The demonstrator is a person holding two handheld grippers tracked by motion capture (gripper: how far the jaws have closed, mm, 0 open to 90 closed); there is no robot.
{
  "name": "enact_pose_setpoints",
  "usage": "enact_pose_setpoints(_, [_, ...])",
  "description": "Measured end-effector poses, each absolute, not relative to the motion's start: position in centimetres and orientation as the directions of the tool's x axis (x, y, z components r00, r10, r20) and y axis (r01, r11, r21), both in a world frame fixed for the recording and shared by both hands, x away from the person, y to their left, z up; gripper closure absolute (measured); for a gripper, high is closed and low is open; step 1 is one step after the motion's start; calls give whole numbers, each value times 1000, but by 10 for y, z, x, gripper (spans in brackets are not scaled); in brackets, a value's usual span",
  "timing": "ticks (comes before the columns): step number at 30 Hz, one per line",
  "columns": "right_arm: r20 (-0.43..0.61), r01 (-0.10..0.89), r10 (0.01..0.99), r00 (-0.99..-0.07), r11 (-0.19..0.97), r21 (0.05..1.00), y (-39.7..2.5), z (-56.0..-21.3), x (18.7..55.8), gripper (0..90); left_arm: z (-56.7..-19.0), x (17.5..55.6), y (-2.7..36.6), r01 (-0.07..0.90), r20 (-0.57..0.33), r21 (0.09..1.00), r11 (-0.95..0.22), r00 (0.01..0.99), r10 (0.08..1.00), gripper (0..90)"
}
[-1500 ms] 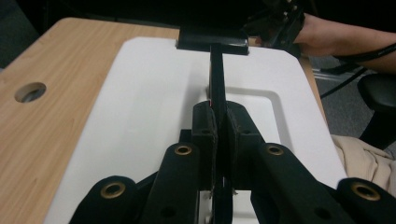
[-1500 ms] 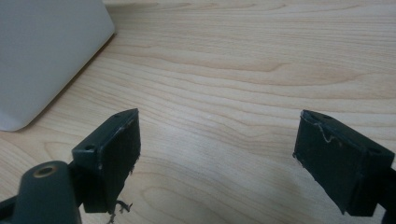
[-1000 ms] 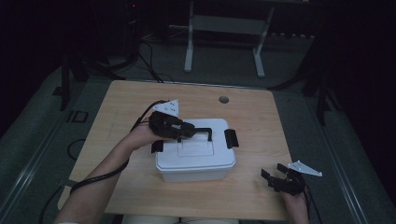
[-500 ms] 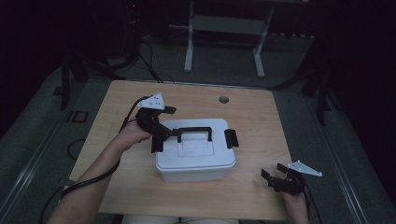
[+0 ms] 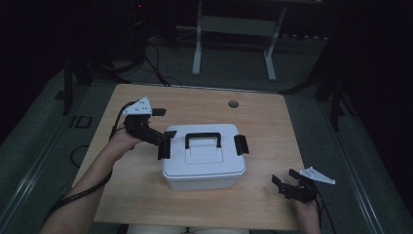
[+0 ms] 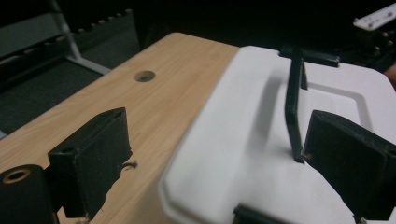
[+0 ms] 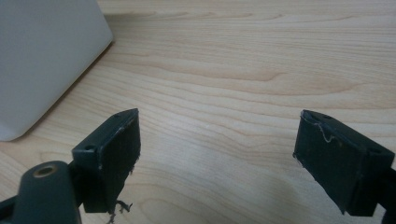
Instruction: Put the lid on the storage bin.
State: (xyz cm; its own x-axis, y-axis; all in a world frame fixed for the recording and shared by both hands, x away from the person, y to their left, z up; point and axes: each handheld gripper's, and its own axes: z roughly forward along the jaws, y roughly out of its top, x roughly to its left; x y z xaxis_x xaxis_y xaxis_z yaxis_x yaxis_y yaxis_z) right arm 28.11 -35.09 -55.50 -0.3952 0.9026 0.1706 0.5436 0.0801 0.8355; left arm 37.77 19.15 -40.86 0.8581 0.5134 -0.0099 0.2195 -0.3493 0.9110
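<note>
The left gripper (image 5: 163,131) hangs open at the white storage box's (image 5: 204,168) left latch (image 5: 164,145), probably to unclip it; the right gripper (image 5: 287,181) waits open near the desk's (image 5: 263,122) front right corner.

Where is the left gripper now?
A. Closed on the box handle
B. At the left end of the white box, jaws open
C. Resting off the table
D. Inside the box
B. The left gripper sits at the left end of the box, jaws apart, holding nothing.
</note>
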Motion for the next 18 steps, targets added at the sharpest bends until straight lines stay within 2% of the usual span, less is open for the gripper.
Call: enact_pose_setpoints(18, [165, 543, 903, -398, 87, 835, -350, -555, 281, 143, -420, 366, 236, 259, -29, 918, -302, 801, 598, 70])
